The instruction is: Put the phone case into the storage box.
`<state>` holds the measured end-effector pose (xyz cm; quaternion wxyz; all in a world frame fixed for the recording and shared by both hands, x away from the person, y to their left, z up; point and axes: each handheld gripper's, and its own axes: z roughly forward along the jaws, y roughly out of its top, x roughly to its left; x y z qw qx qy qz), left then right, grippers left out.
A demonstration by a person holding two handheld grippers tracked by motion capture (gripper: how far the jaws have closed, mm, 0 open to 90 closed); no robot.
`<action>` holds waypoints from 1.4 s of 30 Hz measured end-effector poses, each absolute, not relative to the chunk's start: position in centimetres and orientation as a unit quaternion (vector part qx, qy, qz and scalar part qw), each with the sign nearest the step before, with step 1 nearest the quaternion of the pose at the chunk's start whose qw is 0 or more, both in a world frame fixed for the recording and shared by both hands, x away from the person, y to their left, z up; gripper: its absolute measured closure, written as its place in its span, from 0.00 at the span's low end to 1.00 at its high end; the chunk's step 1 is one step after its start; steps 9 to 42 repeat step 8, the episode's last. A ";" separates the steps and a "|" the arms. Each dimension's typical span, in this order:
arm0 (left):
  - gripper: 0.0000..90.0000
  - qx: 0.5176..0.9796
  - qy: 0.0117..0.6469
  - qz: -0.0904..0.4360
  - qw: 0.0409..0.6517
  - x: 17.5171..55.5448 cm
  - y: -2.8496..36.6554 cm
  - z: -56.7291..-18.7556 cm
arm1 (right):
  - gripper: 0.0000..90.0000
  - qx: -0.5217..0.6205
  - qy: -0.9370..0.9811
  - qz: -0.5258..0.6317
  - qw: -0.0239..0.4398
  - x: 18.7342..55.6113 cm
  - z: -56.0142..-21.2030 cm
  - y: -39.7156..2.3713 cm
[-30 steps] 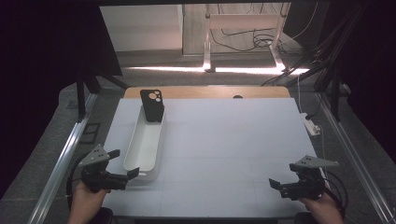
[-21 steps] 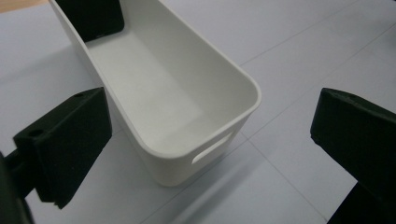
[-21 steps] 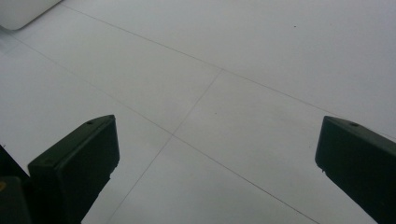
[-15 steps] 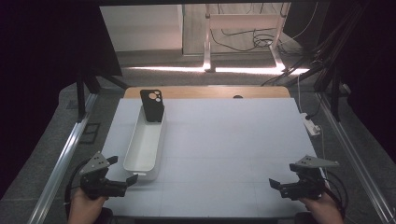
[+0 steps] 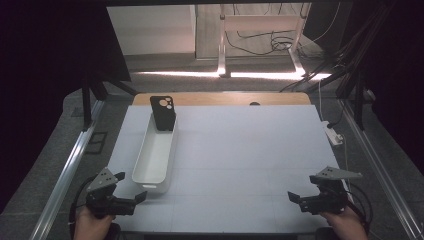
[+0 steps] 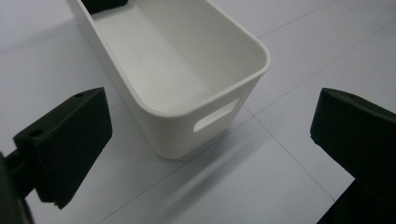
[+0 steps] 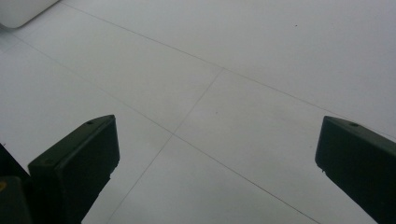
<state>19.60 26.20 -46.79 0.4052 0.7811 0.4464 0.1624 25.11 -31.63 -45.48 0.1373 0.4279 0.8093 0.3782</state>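
hovering at about seven o'clock on the table [image 5: 240,150], the left gripper [image 5: 131,192] has its jaws spread wide and apart from the near end of the white bin [image 5: 152,165], which runs toward eleven o'clock; a black phone case [image 5: 163,113] stands tilted against its far wall. this looks like the approach step: next the jaws should close in on the bin's near rim by the handle slot. at five o'clock the right gripper [image 5: 295,197] waits over bare table, jaws also spread.
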 end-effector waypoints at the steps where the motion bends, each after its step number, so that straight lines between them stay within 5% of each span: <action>1: 0.00 0.781 0.447 0.163 0.404 19.6 26.2 -46.8 | 0.00 0.428 0.810 0.378 0.138 25.1 -45.5 -31.6; 42: 0.00 0.785 0.450 0.163 0.394 19.7 26.0 -46.9 | 0.00 0.426 0.812 0.376 0.137 25.2 -45.5 -31.6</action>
